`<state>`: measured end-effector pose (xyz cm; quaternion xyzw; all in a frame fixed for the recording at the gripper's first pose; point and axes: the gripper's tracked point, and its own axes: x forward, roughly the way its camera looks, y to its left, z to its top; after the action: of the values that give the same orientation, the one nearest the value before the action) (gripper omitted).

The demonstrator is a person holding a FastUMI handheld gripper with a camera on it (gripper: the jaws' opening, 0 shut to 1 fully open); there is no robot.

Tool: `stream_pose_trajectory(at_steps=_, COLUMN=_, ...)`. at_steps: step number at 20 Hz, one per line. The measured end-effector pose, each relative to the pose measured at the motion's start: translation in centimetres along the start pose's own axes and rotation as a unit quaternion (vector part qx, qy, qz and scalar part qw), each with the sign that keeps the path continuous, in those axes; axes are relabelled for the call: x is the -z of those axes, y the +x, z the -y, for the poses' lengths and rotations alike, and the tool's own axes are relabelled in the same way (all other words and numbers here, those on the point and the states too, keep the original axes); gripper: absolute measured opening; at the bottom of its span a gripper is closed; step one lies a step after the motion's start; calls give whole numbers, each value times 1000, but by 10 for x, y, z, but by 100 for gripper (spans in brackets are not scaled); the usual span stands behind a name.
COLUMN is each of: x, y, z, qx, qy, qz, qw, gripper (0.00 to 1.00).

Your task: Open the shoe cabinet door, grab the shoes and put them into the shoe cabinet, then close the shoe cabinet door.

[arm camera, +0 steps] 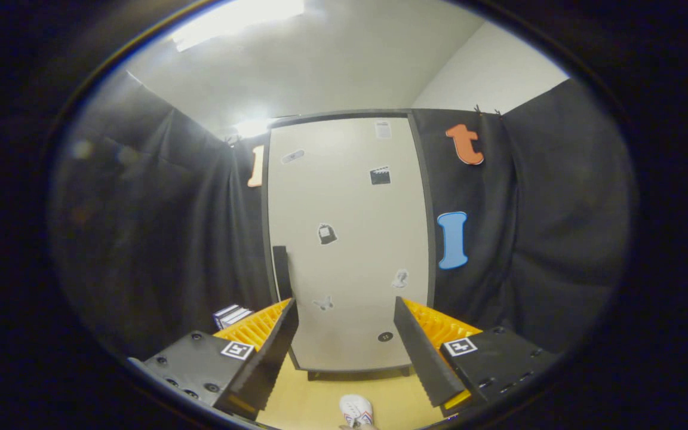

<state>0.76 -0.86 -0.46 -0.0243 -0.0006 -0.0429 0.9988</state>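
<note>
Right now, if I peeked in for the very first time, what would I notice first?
A tall pale cabinet door, shut and dotted with little stickers, stands straight ahead beyond the open gripper. A dark handle runs down its left edge. On the floor between the fingers lies a white shoe.

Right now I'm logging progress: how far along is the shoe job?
Nothing looks done yet. The cabinet door is shut, its dark handle untouched. The tool is open and holds nothing, facing the door. A white shoe lies on the floor below the fingers. Opening, loading and closing all remain.
</note>
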Motion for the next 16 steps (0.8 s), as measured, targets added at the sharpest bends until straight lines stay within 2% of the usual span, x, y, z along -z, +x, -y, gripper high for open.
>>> stream_pose_trajectory(at_steps=10, x=0, y=7, z=-2, qx=-5, qy=-20, qz=-4, qw=1000, gripper=99)
stream_pose_trajectory(at_steps=13, x=3, y=7, z=-5, qx=-30, qy=-11, qz=-8, qw=999, gripper=99)
stream_pose_trajectory(at_steps=16, x=9, y=10, z=2, qx=-33, qy=-18, qz=-16, qw=999, gripper=99)
